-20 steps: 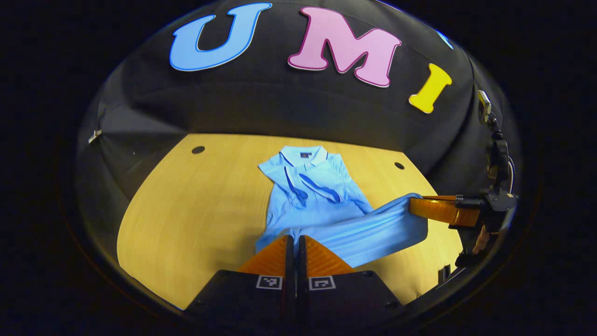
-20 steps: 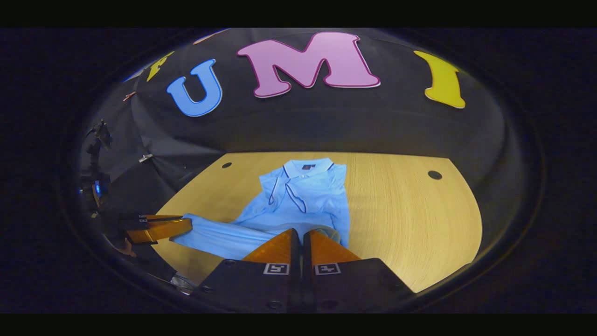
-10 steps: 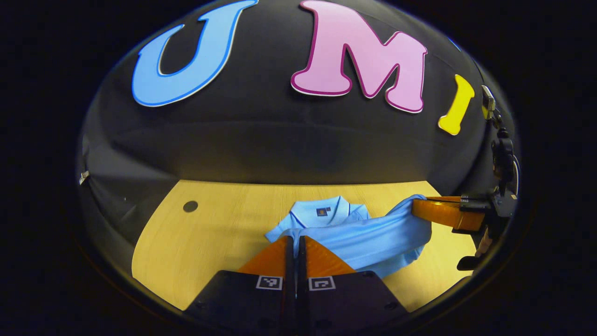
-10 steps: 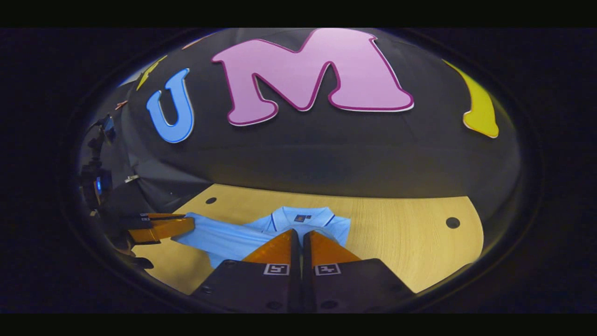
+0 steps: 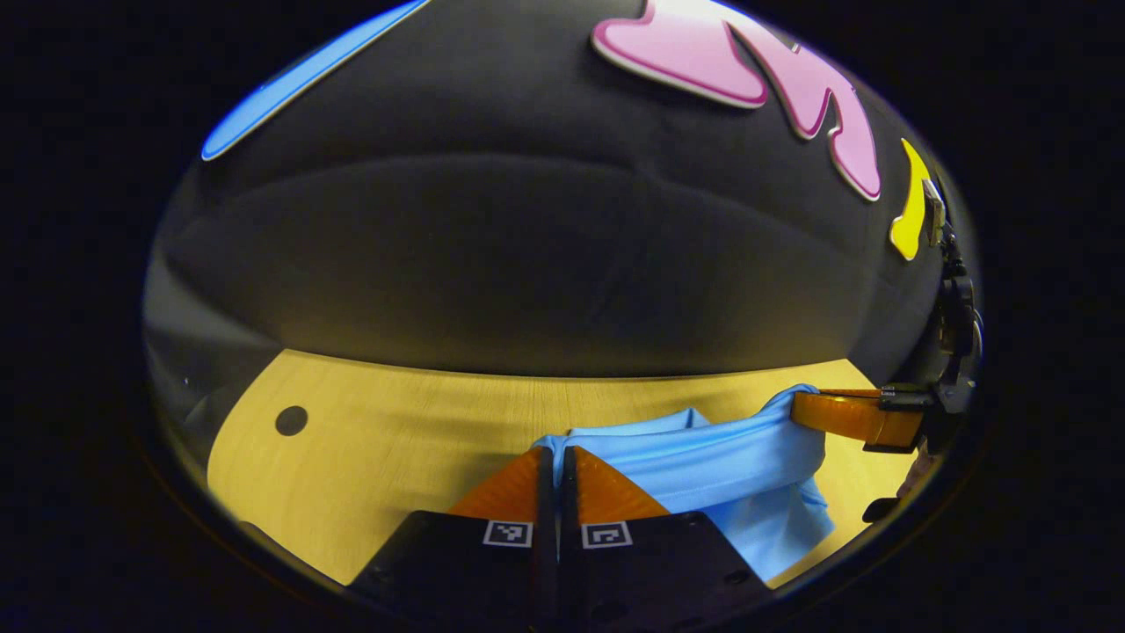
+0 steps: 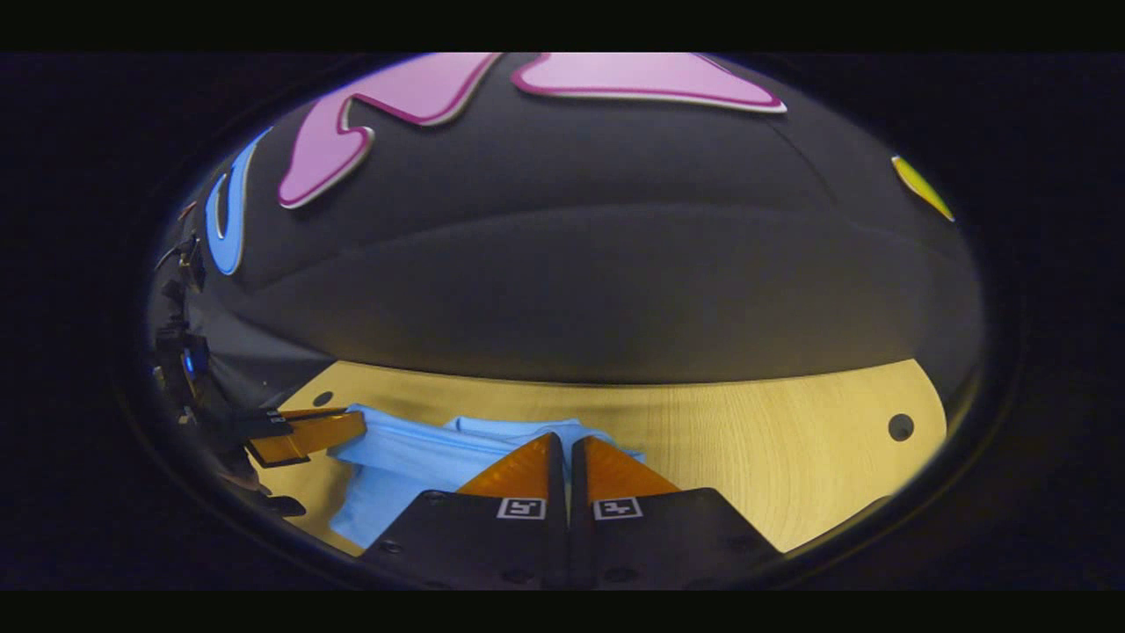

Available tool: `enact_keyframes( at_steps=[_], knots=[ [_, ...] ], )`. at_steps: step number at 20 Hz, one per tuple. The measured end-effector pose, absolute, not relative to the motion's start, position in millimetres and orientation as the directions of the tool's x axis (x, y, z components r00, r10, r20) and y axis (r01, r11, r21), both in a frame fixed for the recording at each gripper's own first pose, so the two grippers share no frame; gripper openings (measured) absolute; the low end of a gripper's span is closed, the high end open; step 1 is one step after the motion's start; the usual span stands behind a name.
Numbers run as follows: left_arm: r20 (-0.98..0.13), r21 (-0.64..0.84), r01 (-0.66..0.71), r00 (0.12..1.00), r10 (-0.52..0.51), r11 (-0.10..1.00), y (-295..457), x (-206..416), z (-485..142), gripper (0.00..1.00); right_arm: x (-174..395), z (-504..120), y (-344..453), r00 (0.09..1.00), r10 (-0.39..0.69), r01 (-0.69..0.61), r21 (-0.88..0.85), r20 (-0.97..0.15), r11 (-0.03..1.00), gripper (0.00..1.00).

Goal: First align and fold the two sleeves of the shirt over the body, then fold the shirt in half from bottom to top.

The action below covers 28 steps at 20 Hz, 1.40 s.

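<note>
shirt [image 5: 712, 466] collar hidden under folded hem, lower edge behind the jaws

The shirt [image 5: 703, 462] lies on the table [image 5: 395, 448], stretched between the two tongs. In the left gripper view the left gripper [image 5: 555, 457] sits at the shirt's near left corner, with cloth running off to its right to the right gripper [image 5: 804, 406]. In the right gripper view the right gripper [image 6: 566, 444] is at the near edge, the cloth spreading leftward to the left gripper [image 6: 352, 425]. The booth wall [image 6: 571, 290] stands beyond the table.
</note>
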<state>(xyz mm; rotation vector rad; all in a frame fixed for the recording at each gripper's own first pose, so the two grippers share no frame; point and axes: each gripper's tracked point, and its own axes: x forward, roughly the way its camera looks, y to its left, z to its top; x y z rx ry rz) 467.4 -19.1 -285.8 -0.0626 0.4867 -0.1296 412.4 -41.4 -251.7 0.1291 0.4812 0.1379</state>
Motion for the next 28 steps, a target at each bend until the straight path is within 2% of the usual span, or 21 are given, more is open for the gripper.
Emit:
enact_keyframes(
  at_steps=[2, 3, 4, 5, 7, 9, 10, 11, 12, 13, 16, 21, 28],
  knots=[
    [-0.438, -0.070, 0.108, 0.890, -0.127, 0.992, -19.2, 488.0, -298.2, 0.07, 432.1, -271.3, -48.2, 0.881, 0.132, -0.080, 0.132, -0.454, 0.988, 0.10],
    [-0.420, -0.038, 0.105, 0.901, -0.111, 0.994, -18.4, 497.4, -303.6, 0.12, 439.1, -277.2, -54.6, 0.885, 0.106, -0.061, 0.113, -0.452, 0.992, 0.06],
    [-0.408, -0.002, 0.104, 0.908, -0.096, 0.995, -18.0, 506.3, -308.5, 0.17, 442.8, -282.1, -59.4, 0.891, 0.089, -0.047, 0.105, -0.445, 0.993, 0.13],
    [-0.410, 0.032, 0.104, 0.908, -0.082, 0.994, -16.6, 510.2, -311.4, 0.25, 445.4, -285.8, -63.3, 0.892, 0.075, -0.036, 0.096, -0.445, 0.995, 0.19],
    [-0.428, 0.060, 0.091, 0.902, -0.057, 0.994, -16.9, 501.7, -315.4, 0.53, 438.0, -284.9, -74.8, 0.888, 0.065, -0.028, 0.087, -0.456, 0.996, 0.32],
    [-0.403, 0.024, 0.088, 0.912, -0.071, 0.996, -25.5, 484.8, -297.8, 0.81, 424.1, -272.4, -75.0, 0.898, 0.065, -0.030, 0.087, -0.435, 0.996, 0.67],
    [-0.373, 0.011, 0.084, 0.925, -0.074, 0.996, -27.0, 473.8, -282.2, 0.86, 415.4, -262.7, -79.0, 0.907, 0.050, -0.021, 0.075, -0.418, 0.997, 0.84],
    [-0.342, 0.003, 0.082, 0.937, -0.076, 0.997, -29.0, 459.8, -265.1, 0.94, 404.0, -252.6, -82.2, 0.917, 0.039, -0.014, 0.066, -0.396, 0.998, 0.92],
    [-0.311, -0.002, 0.081, 0.947, -0.078, 0.997, -30.7, 445.0, -245.5, 0.98, 395.2, -241.4, -83.9, 0.927, 0.029, -0.007, 0.059, -0.374, 0.998, 0.94],
    [-0.280, -0.005, 0.077, 0.957, -0.075, 0.997, -26.6, 428.4, -230.2, 0.99, 382.4, -228.1, -84.6, 0.936, 0.019, 0.000, 0.052, -0.351, 0.999, 0.99],
    [-0.211, -0.012, 0.077, 0.974, -0.078, 0.997, -25.6, 369.2, -181.0, 0.99, 338.2, -184.8, -79.9, 0.959, -0.001, 0.009, 0.027, -0.285, 1.000, 0.98],
    [-0.159, -0.035, 0.080, 0.984, -0.085, 0.996, -35.1, 244.1, -120.6, 0.99, 233.2, -120.3, -85.4, 0.973, -0.029, 0.040, 0.044, -0.229, 0.998, 0.98],
    [-0.090, -0.049, 0.205, 0.974, -0.209, 0.977, -49.9, 79.5, -57.0, 0.99, 74.9, -44.5, -85.7, 0.987, -0.093, 0.101, 0.055, -0.135, 0.993, 0.98]
  ],
)
